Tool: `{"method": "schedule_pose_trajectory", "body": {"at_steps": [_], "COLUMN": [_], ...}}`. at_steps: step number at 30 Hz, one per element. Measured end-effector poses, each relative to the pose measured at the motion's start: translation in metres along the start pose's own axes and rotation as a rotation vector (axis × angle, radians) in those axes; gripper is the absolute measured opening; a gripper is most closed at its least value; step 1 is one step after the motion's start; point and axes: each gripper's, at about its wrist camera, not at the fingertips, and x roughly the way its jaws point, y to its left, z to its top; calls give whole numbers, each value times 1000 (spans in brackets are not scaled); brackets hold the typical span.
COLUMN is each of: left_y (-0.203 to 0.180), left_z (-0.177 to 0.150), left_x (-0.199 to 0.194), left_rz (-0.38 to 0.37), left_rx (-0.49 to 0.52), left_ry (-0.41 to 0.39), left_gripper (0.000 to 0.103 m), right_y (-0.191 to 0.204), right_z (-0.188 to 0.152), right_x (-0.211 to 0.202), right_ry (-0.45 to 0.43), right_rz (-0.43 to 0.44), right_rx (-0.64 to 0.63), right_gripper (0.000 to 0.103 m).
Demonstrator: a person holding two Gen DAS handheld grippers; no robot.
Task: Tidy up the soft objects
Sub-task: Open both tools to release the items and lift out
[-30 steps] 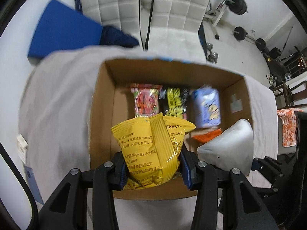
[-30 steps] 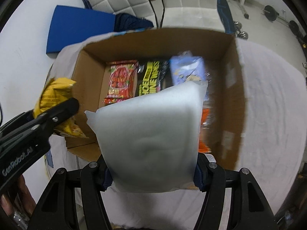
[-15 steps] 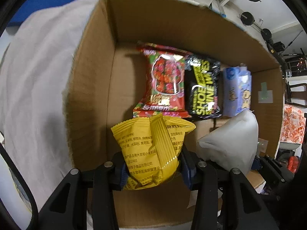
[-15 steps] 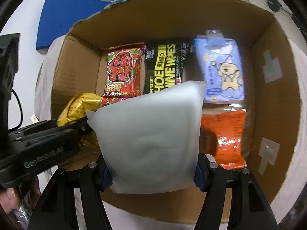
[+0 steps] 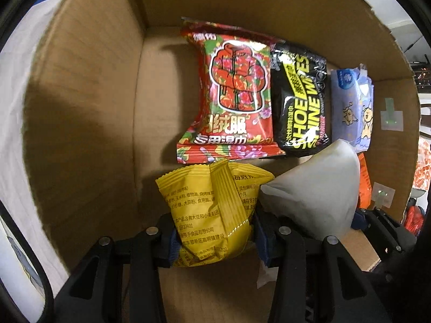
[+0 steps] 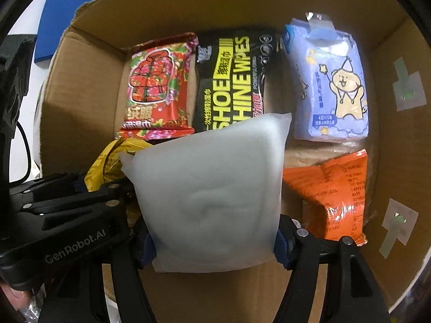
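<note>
My left gripper (image 5: 214, 238) is shut on a yellow snack bag (image 5: 212, 212) and holds it inside the cardboard box (image 5: 80, 102), near the front left. My right gripper (image 6: 215, 242) is shut on a white soft pack (image 6: 210, 193) and holds it inside the box beside the left gripper. The white pack also shows in the left wrist view (image 5: 315, 191). The yellow bag shows at the left in the right wrist view (image 6: 113, 158). On the box floor lie a red wipes pack (image 6: 159, 86), a black shoe wipes pack (image 6: 231, 80), a blue tissue pack (image 6: 328, 86) and an orange snack bag (image 6: 331, 193).
The box walls (image 6: 398, 140) surround both grippers closely. A white cloth (image 5: 13, 86) covers the table outside the box on the left. A blue mat (image 6: 62, 18) lies on the floor beyond.
Both grippers have moved forward and down into the box with their packs still held. The packs on the box floor have not moved.
</note>
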Motion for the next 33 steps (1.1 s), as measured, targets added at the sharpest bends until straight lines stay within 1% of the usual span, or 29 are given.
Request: {"method": "schedule_pose_trajectory", "body": {"at_steps": [3,8,11,15,17,24,25,26,27,28,29,30,31,33], "left_y": [-2,-3,-7,-18,-21,-41,-45,-39,-41,-43,-43,-44,-44,-46], "left_z": [1,-6,-10,-19,-23,-44,-45,-47,-50,-50,-48,-49,-50,-51], "left_x": [3,3,-3,-22,-31,-68,-71,-79,-85,-89,-94,-99,-101,-105], "left_rz": [14,5,18,35,32,34,34,34,37,43,52,62,67,87], "left_rx": [2,3,13,32,33,54,57,58,57,57,55,55,54,52], "left_ry": [14,16,3,-49,-74,-180,-192,-206,-229,-245,-258,-271,-279,-305], "left_gripper": [43,47,48,54,55,56,63,75,80,85,91,95,98,99], "right_y": [-3,-4,-7,-5,-6,-14,-17,-18,-20,-21,-20,-15,-18,-24], "right_z": [2,4,4,3,2,2,-2,-4,-5,-7,-16,-24,-26,-28], "right_x": [6,9,3,-10,-18,-57,-62,-68,-74,-81,-86,-95,-98,-106], "right_ry": [17,32,33,13,1,-59,-67,-79,-89,-100,-110,-121,-130,-139], "right_rz": [-5,-28,-18,-37,-50,-70,-74,-79,-85,-92,-94,-98,-104,-112], "right_rx": [5,-2,-6,-29,-38,-33,-33,-31,-29,-26,-22,-16,-8,10], "right_gripper": [72,77,83,85,88,88,88,92,99,102,103,103,103,103]}}
